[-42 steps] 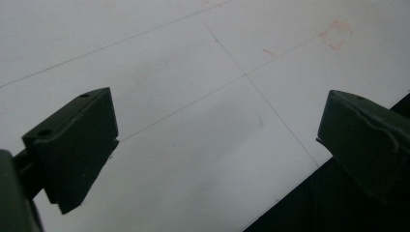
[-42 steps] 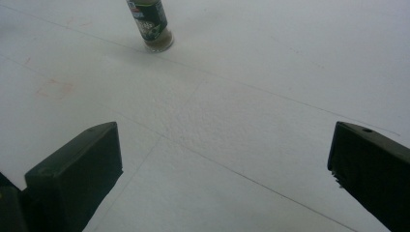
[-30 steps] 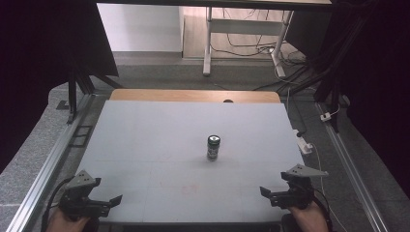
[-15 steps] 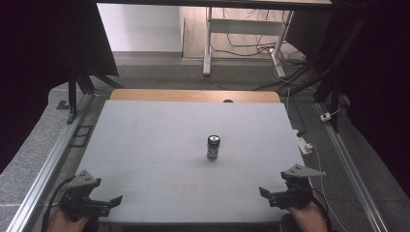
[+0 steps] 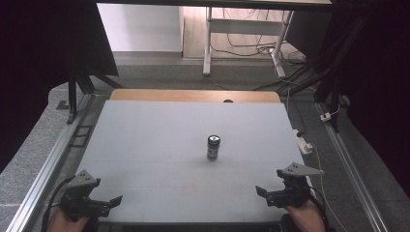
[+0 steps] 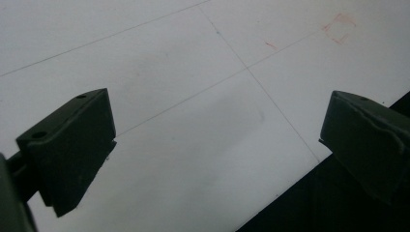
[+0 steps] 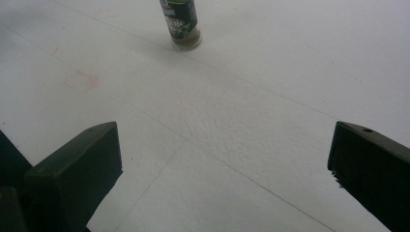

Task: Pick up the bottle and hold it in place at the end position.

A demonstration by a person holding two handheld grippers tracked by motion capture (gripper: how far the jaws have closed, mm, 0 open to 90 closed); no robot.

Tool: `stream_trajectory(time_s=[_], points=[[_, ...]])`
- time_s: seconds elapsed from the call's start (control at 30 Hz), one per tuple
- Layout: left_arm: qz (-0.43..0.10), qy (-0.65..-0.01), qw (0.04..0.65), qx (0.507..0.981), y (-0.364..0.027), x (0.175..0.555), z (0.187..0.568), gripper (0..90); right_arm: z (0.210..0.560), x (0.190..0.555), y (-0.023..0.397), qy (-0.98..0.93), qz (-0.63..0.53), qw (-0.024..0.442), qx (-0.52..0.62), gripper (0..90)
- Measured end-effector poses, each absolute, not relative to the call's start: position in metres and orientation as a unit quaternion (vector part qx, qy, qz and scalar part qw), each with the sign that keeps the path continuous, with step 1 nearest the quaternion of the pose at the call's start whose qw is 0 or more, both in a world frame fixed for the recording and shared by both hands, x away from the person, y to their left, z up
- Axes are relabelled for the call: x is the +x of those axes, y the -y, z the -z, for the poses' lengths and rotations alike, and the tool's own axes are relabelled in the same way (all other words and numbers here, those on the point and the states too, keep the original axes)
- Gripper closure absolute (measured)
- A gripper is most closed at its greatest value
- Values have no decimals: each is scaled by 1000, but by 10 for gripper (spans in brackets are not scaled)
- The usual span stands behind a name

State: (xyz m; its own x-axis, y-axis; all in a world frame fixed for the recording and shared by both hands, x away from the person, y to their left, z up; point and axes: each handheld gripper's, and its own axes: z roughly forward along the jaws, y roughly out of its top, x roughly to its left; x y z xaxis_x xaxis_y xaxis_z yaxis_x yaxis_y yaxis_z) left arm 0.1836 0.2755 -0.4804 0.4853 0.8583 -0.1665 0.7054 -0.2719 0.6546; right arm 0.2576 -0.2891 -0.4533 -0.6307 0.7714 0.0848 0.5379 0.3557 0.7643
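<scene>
Spice jar (image 5: 213, 147) stands upright mid-tabletop (image 5: 145, 140), well apart from both your claws. Your left claw (image 5: 104, 204) and right claw (image 5: 270, 193) sit at the near corners, jaws spread wide, holding nothing.

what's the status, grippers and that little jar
Left gripper open, empty. Right gripper open, empty. Jar upright mid-table, untouched. Path to it clear.

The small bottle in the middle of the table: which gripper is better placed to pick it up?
Probably the right gripper. The bottle stands upright, nearer that side, and its open jaws already look toward it. The left gripper is farther away, also open.
</scene>
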Motion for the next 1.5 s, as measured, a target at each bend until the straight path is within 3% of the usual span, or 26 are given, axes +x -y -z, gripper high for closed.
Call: stream_trajectory(time_s=[0.73,1.5], points=[[-108,-501,346,786,-277,183,481,0,451,269,266,-823,-422,143,351,0],[-102,-496,345,790,-277,184,481,0,456,303,233,-831,-429,123,331,0]])
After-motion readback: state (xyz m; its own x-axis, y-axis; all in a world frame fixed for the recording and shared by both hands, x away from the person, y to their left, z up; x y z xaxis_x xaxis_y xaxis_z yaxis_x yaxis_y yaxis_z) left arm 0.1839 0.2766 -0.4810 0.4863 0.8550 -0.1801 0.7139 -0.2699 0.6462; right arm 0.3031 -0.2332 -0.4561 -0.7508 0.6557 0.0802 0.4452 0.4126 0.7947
